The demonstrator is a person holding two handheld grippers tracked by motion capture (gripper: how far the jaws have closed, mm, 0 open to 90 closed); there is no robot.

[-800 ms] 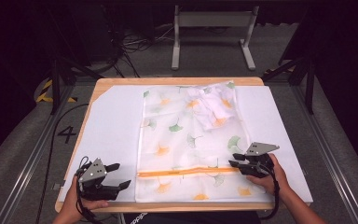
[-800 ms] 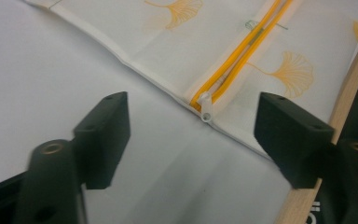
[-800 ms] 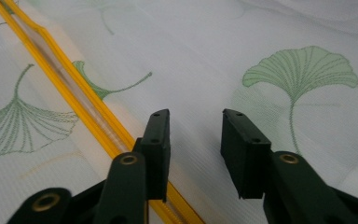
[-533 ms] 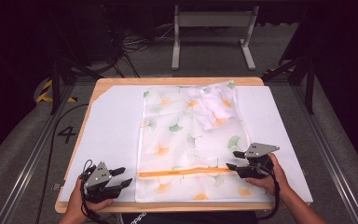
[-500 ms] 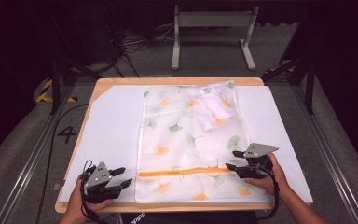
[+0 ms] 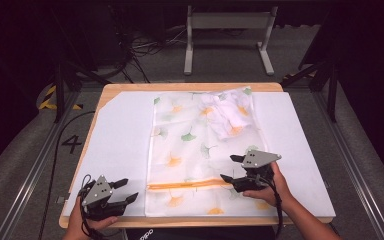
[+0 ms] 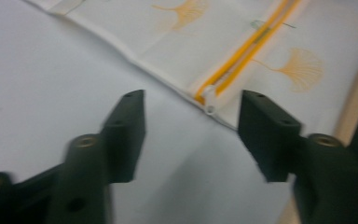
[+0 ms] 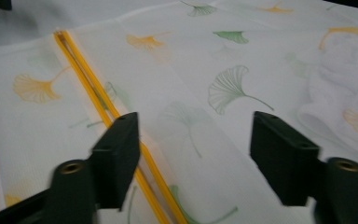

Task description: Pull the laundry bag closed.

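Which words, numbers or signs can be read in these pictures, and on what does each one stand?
"4": a dark number on the grey floor, left of the table.
White letters on a dark thing under the table's near edge: cut off and too blurred to read.
The leaf-print mesh bag carries pictures of leaves, no words.

White sheet (image 6: 120, 150) covering a wooden table (image 6: 190, 87), grey carpeted floor (image 6: 20, 165) marked with a "4" (image 6: 72, 143), metal stand (image 6: 227, 30) behind, tangled black cables (image 6: 145, 47), yellow-black tape (image 6: 47, 97) at left.
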